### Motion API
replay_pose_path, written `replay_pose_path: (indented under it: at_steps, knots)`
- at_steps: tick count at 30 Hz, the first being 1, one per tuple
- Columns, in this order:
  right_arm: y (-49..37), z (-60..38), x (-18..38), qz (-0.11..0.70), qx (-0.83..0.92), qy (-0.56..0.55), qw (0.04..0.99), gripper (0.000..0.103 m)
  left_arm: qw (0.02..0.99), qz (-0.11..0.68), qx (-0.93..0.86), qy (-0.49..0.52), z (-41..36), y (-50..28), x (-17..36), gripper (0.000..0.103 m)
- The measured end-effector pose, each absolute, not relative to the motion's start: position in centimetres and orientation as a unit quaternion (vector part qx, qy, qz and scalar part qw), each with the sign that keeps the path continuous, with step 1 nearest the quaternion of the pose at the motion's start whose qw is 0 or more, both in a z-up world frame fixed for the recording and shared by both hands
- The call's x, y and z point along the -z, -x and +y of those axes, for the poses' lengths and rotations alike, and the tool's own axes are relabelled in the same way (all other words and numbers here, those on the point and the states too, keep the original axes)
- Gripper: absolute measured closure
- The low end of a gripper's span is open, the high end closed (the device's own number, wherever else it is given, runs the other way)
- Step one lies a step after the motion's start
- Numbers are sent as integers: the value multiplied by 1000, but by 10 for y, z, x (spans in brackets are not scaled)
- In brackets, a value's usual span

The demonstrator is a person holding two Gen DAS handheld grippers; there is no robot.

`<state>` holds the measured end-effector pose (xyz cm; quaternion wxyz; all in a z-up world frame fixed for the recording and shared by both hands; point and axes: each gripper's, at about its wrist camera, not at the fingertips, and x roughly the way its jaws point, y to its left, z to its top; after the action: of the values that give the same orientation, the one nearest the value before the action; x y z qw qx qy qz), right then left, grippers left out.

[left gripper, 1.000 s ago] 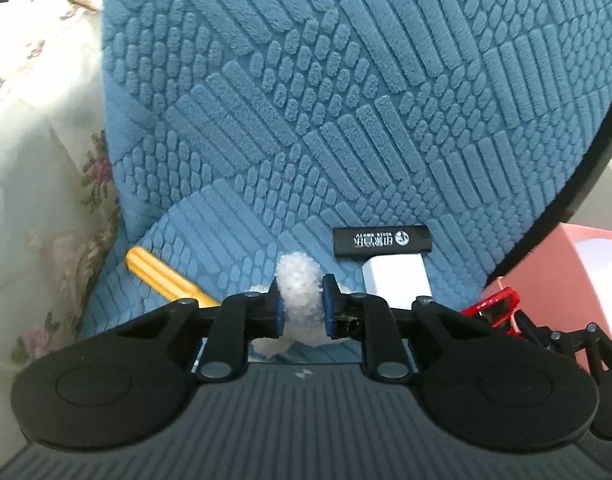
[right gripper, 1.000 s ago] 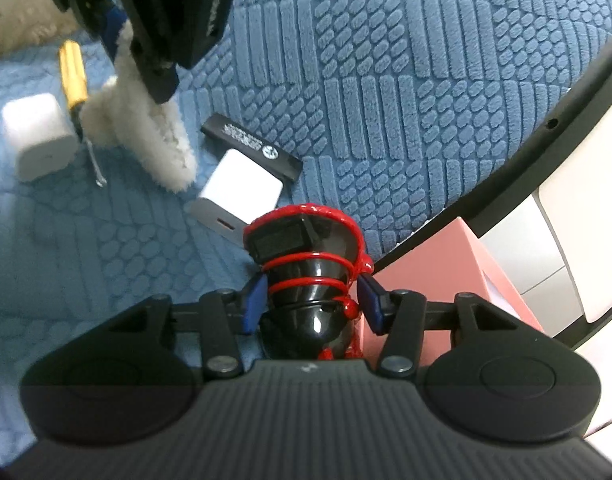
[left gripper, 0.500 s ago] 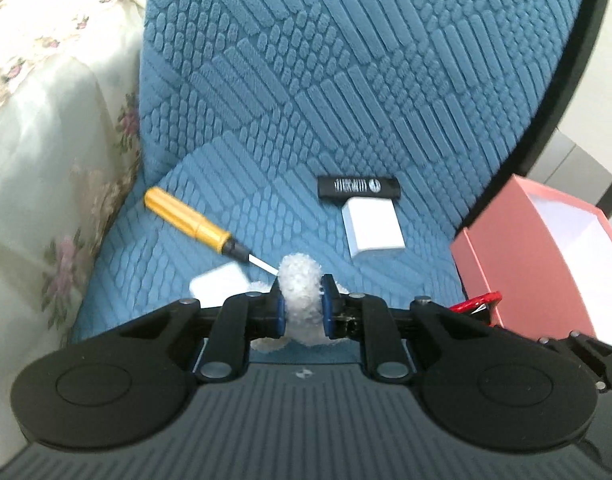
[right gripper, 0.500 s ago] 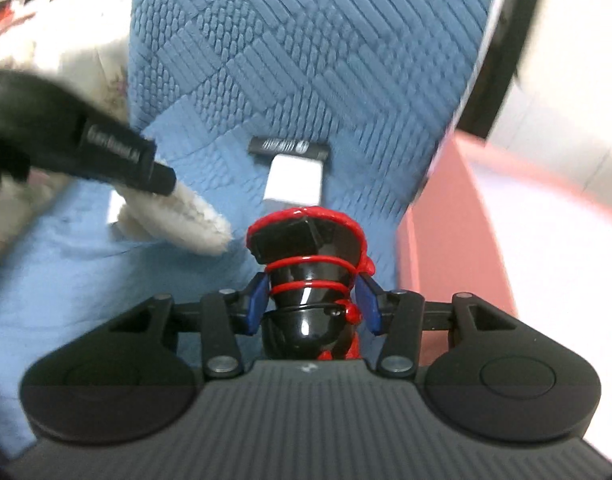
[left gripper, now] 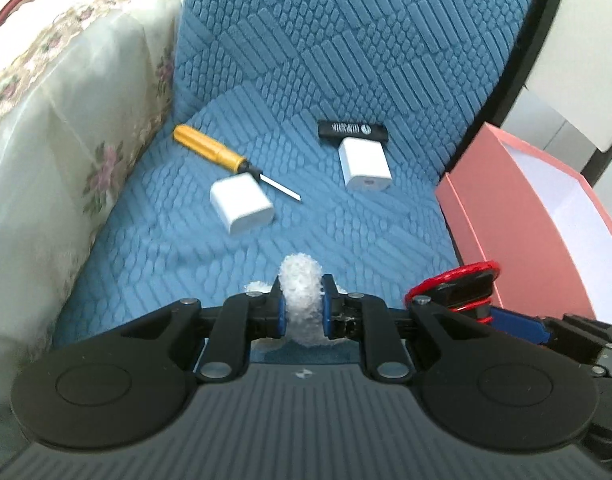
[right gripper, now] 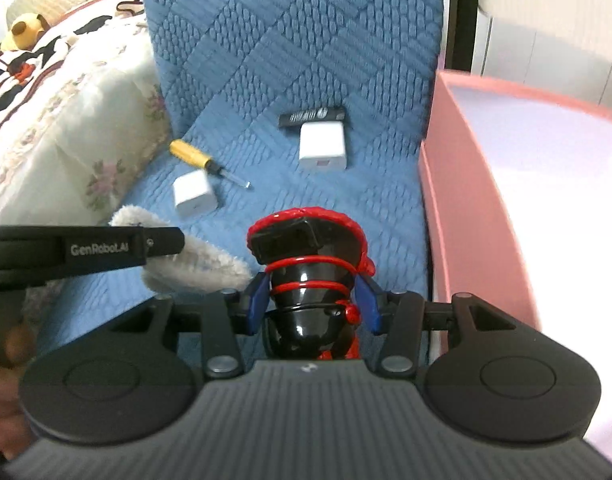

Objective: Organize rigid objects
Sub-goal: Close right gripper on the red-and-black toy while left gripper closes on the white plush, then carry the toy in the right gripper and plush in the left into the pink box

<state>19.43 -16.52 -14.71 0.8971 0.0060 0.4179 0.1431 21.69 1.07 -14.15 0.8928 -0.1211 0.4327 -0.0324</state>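
My left gripper [left gripper: 301, 308] is shut on a white fluffy plush piece [left gripper: 300, 284], held above the blue chair seat [left gripper: 346, 232]. The plush also shows in the right wrist view [right gripper: 193, 260]. My right gripper [right gripper: 312, 300] is shut on a black and red figurine [right gripper: 310, 276], held beside the pink box [right gripper: 474, 216]; the figurine shows at the right of the left wrist view [left gripper: 458, 284]. On the seat lie a yellow-handled screwdriver [left gripper: 213, 150], two white chargers [left gripper: 241, 202] [left gripper: 365, 164] and a black lighter [left gripper: 352, 131].
The pink box [left gripper: 518, 216] stands open at the seat's right edge, white inside. A floral cream cover [left gripper: 45, 120] borders the seat on the left. The blue quilted chair back [left gripper: 346, 32] rises behind the objects.
Both grippers have pulled back and up from the seat with their objects held. More of the seat, the second charger and the pink box have come into view.
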Motion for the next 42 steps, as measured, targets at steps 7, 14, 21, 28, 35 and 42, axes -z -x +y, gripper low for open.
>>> replay_pose_path:
  at_steps: [7,14,21,28,35,42]
  knots:
    - [-191,-163,165,459,-146,-25,876,53,888,442,39,120,0,-204,147,84]
    - [-194,-172,169,469,-143,-60,870,50,888,443,35,121,-3,-198,150,84]
    - [-202,-173,178,484,-145,-75,860,46,888,444,29,120,-2,-200,150,84]
    - [-201,-170,179,486,-142,-75,859,46,888,442,19,129,2,-202,149,84]
    - [-196,-170,166,480,-148,-64,862,46,893,429,22,132,2,-200,133,84]
    - [-182,-175,124,444,-158,-37,881,46,903,409,31,130,-3,-187,95,84]
